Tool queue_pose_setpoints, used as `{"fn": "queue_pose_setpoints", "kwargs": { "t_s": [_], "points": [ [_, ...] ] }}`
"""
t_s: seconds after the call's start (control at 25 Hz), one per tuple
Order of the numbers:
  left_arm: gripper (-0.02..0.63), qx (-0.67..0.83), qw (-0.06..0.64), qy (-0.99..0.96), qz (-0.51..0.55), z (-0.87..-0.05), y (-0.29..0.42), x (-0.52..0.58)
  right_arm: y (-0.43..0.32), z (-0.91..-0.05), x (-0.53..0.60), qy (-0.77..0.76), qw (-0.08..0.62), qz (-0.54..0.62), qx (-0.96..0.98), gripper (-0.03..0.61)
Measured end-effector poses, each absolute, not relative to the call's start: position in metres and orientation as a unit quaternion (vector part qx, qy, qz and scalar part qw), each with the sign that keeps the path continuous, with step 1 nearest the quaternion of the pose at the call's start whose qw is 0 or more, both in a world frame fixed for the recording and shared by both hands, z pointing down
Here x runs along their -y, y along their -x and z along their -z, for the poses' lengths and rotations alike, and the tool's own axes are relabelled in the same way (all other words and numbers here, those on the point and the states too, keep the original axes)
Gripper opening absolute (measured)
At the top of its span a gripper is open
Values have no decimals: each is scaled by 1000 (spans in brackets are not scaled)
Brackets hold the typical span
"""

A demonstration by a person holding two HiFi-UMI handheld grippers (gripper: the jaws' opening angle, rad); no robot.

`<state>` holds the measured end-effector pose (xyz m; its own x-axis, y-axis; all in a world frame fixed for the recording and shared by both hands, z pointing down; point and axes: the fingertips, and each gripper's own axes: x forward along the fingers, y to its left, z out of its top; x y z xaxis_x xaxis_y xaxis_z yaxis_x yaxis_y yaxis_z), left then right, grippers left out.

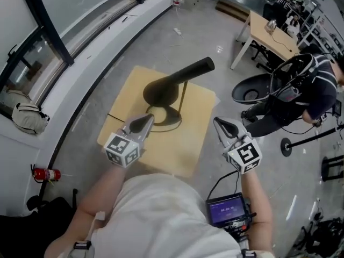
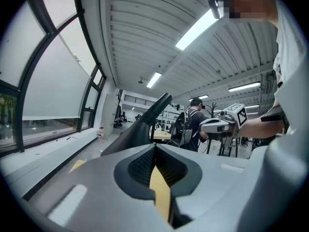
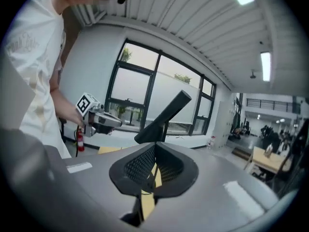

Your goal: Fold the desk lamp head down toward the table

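Note:
A black desk lamp (image 1: 171, 87) stands on the small wooden table (image 1: 177, 149), its long head slanting up to the right above a round base (image 1: 164, 117). My left gripper (image 1: 141, 123) hovers over the table just in front of the base, jaws shut and empty. My right gripper (image 1: 226, 127) is off the table's right edge, also shut with nothing in it. In the left gripper view the lamp (image 2: 145, 124) rises just beyond the closed jaws (image 2: 155, 149), with the right gripper (image 2: 219, 124) to its right. The right gripper view shows the lamp (image 3: 164, 116) beyond the closed jaws (image 3: 155, 148), the left gripper (image 3: 104, 120) at its left.
A window wall runs along the left, with a bag (image 1: 27, 117) and a red fire extinguisher (image 1: 47, 173) below it. A person (image 1: 312, 90) stands at the right near round stands. Another wooden table (image 1: 271, 34) is farther back. A small screen (image 1: 228, 208) hangs at my waist.

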<state>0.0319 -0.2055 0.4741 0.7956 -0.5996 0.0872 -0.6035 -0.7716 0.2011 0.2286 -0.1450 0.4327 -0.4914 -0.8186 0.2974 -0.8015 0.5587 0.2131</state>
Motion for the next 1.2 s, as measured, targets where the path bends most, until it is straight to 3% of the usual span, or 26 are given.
{"fn": "queue_pose_setpoints", "kwargs": {
  "t_s": [0.24, 0.76, 1.2],
  "points": [
    [0, 323, 123, -938, -15, -490, -33, 173, -243, -452, 126, -484, 85, -27, 870, 9],
    [0, 342, 124, -930, -43, -510, -44, 121, -210, -489, 92, -436, 38, -69, 897, 9],
    [0, 353, 130, -926, -45, -514, -39, 90, -202, -499, 66, -425, 47, -80, 900, 11]
  ]
}}
